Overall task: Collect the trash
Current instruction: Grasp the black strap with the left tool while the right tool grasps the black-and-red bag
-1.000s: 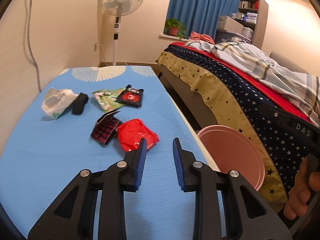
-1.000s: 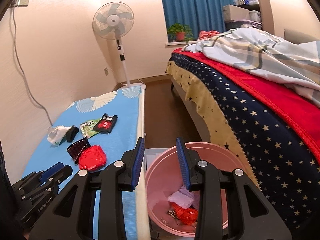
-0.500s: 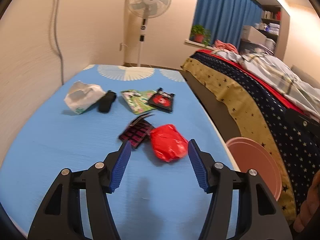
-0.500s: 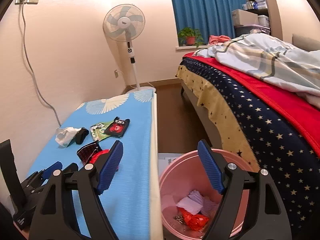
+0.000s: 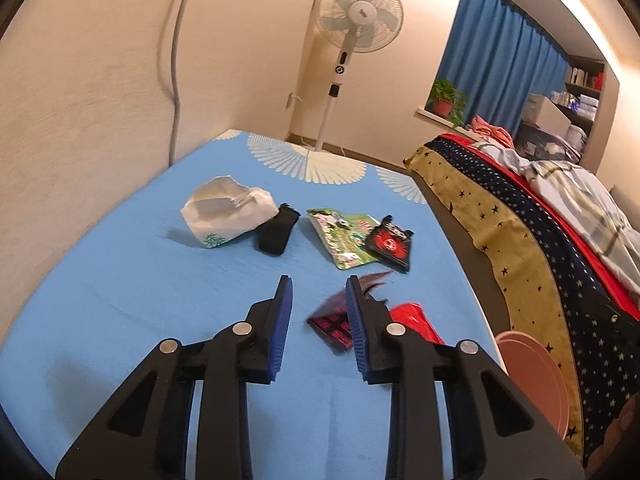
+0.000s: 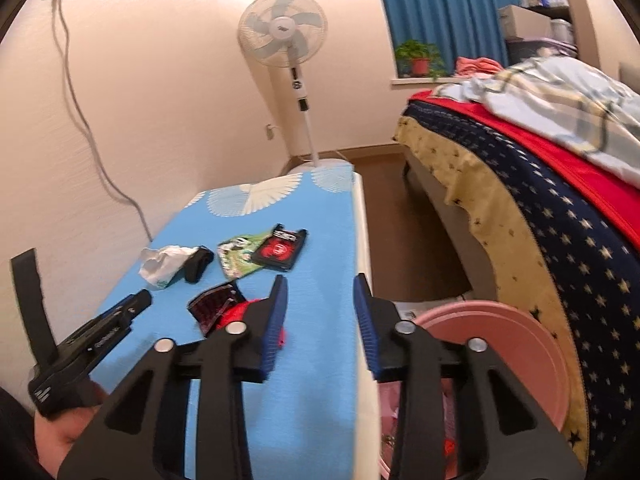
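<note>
Blue-padded and closing on nothing, the left claw (image 5: pixel 318 312) has slid left off the red wrapper (image 5: pixel 414 322) toward the table's (image 5: pixel 120 300) remaining trash, while the right claw (image 6: pixel 318 312), also narrowing and empty, hangs beside the pink bin (image 6: pixel 520 344).

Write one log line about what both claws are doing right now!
left claw: closing, empty, over blue table | right claw: closing, empty, at table edge | trash: red wrapper on table | pink bin: beside table
</note>
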`<action>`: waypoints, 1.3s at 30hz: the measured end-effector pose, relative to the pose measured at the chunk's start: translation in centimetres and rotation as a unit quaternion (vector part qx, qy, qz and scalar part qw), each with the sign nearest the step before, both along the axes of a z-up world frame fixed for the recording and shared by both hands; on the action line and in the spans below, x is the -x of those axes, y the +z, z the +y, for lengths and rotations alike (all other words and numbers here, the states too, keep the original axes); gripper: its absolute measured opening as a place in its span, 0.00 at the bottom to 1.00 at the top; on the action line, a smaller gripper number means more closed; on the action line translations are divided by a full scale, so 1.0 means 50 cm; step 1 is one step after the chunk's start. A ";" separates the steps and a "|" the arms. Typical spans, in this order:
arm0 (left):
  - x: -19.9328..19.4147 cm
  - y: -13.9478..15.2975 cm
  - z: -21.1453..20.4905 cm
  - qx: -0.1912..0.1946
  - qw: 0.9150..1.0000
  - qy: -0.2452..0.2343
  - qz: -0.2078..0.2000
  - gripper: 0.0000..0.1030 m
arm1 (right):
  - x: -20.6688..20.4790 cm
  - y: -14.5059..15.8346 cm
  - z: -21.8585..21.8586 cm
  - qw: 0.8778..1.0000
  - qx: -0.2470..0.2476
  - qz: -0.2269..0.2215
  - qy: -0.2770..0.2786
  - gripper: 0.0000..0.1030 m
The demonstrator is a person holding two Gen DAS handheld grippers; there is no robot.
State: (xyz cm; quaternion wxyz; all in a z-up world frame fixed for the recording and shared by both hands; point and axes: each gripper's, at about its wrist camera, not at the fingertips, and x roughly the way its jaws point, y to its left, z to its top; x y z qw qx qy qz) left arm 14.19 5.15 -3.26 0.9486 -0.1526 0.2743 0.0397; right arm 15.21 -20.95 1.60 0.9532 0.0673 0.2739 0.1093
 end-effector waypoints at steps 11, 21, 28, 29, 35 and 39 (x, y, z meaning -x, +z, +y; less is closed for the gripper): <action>-0.102 -0.041 0.049 0.018 0.999 0.002 0.047 0.27 | -0.116 -0.007 0.080 0.999 -0.009 0.012 0.044 0.29; -0.182 -0.073 0.067 0.014 0.996 0.005 0.089 0.35 | -0.240 -0.045 0.116 0.998 -0.007 0.039 0.057 0.30; -0.232 -0.078 0.058 -0.013 0.994 0.001 0.111 0.47 | -0.344 -0.098 0.143 0.994 -0.003 0.081 0.067 0.42; -0.239 -0.080 0.058 -0.016 0.993 0.001 0.115 0.47 | -0.363 -0.109 0.150 0.994 -0.002 0.088 0.070 0.43; -0.264 -0.093 0.069 -0.025 0.991 0.006 0.131 0.47 | -0.428 -0.155 0.167 0.990 0.005 0.122 0.071 0.48; -0.274 -0.099 0.071 -0.026 0.990 0.005 0.136 0.47 | -0.455 -0.183 0.177 0.985 0.011 0.154 0.072 0.48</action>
